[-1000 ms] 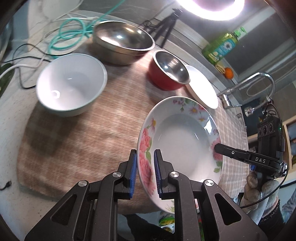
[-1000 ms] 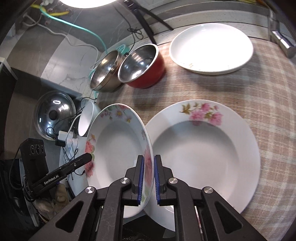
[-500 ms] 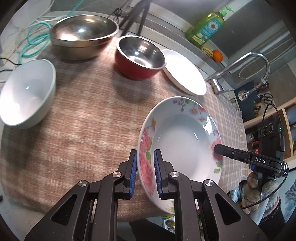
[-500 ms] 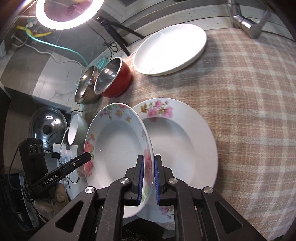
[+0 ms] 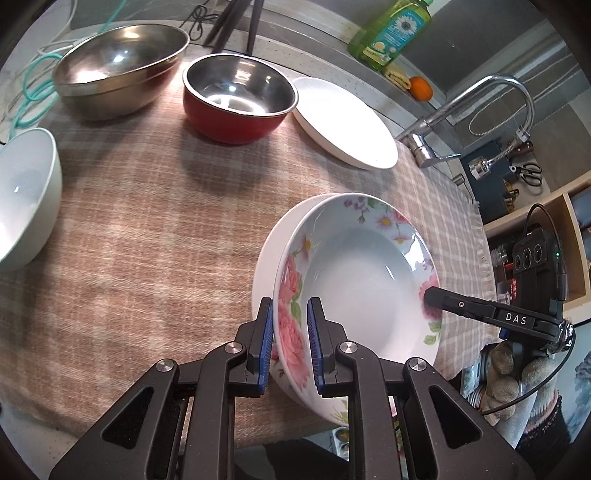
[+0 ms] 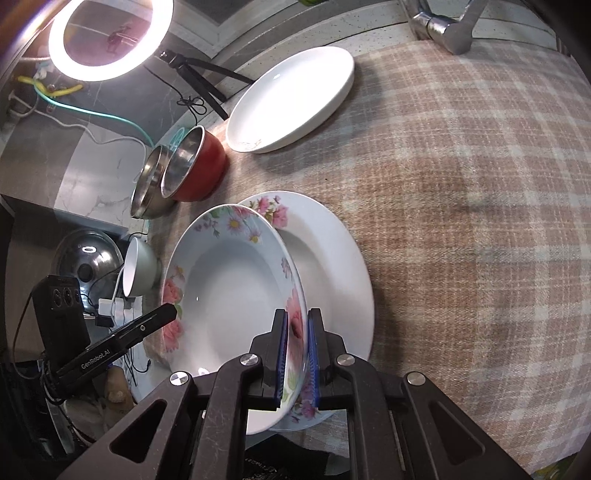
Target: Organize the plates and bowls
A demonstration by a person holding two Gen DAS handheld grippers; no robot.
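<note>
Floral plate (image 5: 354,291) hangs tilted between the two tools, just above and partly overlapping a second flowered plate (image 6: 332,266) that lies on the checked cloth (image 5: 147,221) near the counter's front edge. The left hand-held gripper (image 5: 290,332) has its blue pads drawn in narrow on the plate's near rim, over the pink roses, and the right hand-held gripper (image 6: 297,350) pinches the opposite rim just as tightly, so both clamp the same dish. Only the left view shows the white bowl (image 5: 26,195) in full at the cloth's left side, the green soap bottle (image 5: 391,33), the orange (image 5: 421,88) and the curved faucet (image 5: 480,107), plus a gloved hand (image 5: 517,369) under the right tool. Only the right view shows the ring light (image 6: 107,37), the domed metal lid (image 6: 86,262) below the counter, and how far the lower plate spreads to the right. Steel bowl (image 5: 118,70), red bowl (image 5: 236,99) and plain white plate (image 5: 343,122) line the back, well apart from the held dish; bare cloth lies open in the middle and to the right.
</note>
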